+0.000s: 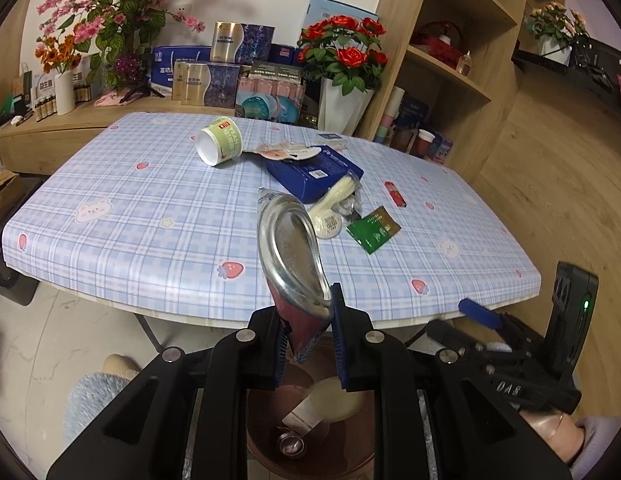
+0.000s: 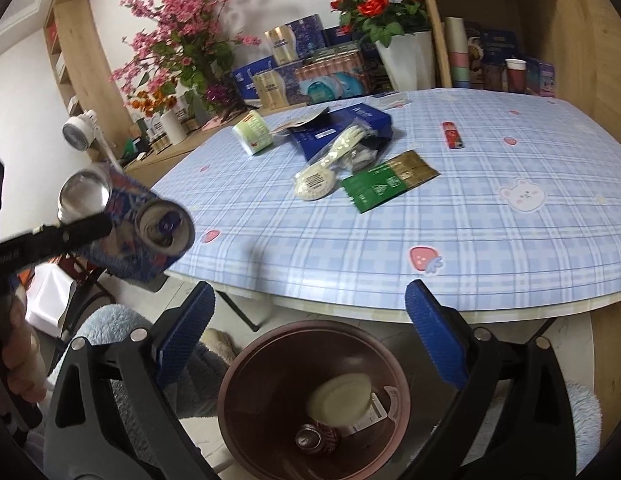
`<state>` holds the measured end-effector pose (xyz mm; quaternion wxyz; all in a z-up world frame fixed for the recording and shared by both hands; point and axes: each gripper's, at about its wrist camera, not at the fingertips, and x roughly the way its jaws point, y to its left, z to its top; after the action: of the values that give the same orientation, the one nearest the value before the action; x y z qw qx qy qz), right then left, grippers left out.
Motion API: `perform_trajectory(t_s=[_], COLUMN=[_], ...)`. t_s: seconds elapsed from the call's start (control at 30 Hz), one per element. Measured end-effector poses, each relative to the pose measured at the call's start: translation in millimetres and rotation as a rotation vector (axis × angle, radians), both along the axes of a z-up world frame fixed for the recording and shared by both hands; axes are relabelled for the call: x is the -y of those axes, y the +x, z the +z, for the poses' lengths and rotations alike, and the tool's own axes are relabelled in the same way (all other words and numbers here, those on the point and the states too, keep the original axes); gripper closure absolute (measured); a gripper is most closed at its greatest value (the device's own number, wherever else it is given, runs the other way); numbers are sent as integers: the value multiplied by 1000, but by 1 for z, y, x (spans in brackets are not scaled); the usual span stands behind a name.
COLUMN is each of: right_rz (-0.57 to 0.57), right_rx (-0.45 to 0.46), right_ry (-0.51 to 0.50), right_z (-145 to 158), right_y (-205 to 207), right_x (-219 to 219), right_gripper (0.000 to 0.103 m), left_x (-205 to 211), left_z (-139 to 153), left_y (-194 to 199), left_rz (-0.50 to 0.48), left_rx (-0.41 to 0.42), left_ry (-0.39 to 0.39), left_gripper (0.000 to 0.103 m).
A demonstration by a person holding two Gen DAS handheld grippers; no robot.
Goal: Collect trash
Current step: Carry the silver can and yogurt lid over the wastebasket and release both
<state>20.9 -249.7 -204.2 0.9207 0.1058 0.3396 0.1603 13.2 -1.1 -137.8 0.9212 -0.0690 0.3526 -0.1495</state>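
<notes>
My left gripper [image 1: 310, 320] is shut on a crumpled foil snack bag [image 1: 288, 248], silver inside and red outside, held over the table's near edge. In the right wrist view the same foil bag [image 2: 126, 224] hangs at the left in that gripper. A brown trash bin [image 1: 270, 432] stands on the floor below, holding a cream lid, a small can and a label. My right gripper [image 2: 310, 320] is open and empty above the bin [image 2: 238, 360]. On the table lie a green-white cup [image 1: 220, 140], a blue box [image 1: 314, 172], a wrapped white brush [image 1: 330, 216] and a green sachet [image 1: 372, 232].
The table [image 1: 130, 200] has a blue plaid cloth; a small red packet [image 1: 395, 194] and a clear wrapper [image 1: 286, 152] also lie on it. Flower vases and boxes line the back, wooden shelves [image 1: 450, 60] stand at the right. Fluffy slippers [image 1: 94, 392] are on the floor beside the bin.
</notes>
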Motion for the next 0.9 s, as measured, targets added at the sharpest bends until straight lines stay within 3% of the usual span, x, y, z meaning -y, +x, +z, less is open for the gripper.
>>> perform_trajectory(t_s=[0.33, 0.83, 0.9], right_rz=[-117, -170, -176], right_rx=[37, 38, 36], right_ry=[0, 12, 16], right_z=[2, -1, -1], right_y=[0, 2, 1], right_x=[26, 42, 43], right_gripper=[6, 6, 6], left_x=[18, 49, 50], left_z=[-15, -48, -48], left_y=[-4, -12, -13], left_rz=[-59, -170, -174], left_rx=[-44, -137, -132], left_ry=[15, 42, 45], left_gripper=[84, 83, 71])
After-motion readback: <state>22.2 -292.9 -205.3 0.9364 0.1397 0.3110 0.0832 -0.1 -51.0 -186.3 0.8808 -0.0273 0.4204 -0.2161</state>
